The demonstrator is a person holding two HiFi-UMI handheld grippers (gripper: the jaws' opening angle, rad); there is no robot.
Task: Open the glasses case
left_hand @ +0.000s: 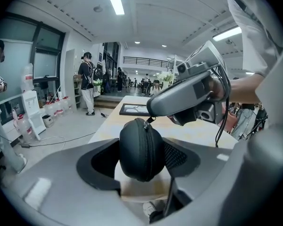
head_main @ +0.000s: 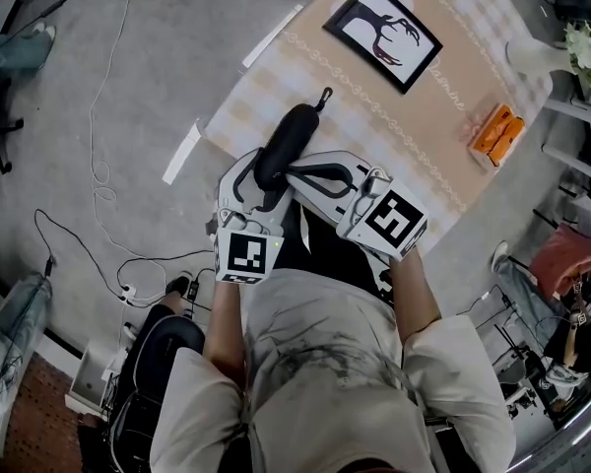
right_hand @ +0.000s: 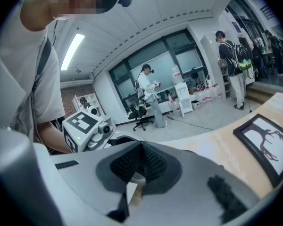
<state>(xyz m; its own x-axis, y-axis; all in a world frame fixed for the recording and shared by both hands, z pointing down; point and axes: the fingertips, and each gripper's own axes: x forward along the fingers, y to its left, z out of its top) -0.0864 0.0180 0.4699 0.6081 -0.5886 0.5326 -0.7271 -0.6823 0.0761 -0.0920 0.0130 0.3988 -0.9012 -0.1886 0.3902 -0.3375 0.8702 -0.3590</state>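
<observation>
Glasses case (head_main: 288,138) sits over the bench (head_main: 414,156), on the person's side of the framed picture (head_main: 382,34) and well apart from it. Its long axis runs toward the picture: the strap (head_main: 322,98) end points at the picture, the blunt end away from it.

Left gripper (head_main: 261,183): jaws wide, one pad on each flank of the blunt end, gripping the case end-on. The zip seam stands upright between the pads.

Right gripper (left_hand: 153,111): comes in across the case's long axis from the side. Jaws pressed together, tip right at the zip pull (left_hand: 151,120) on top of the blunt end. Can't confirm the pull is pinched; its own view shows only pads meeting.

Likely next: run the pull along the seam toward the picture end while the left gripper braces.
</observation>
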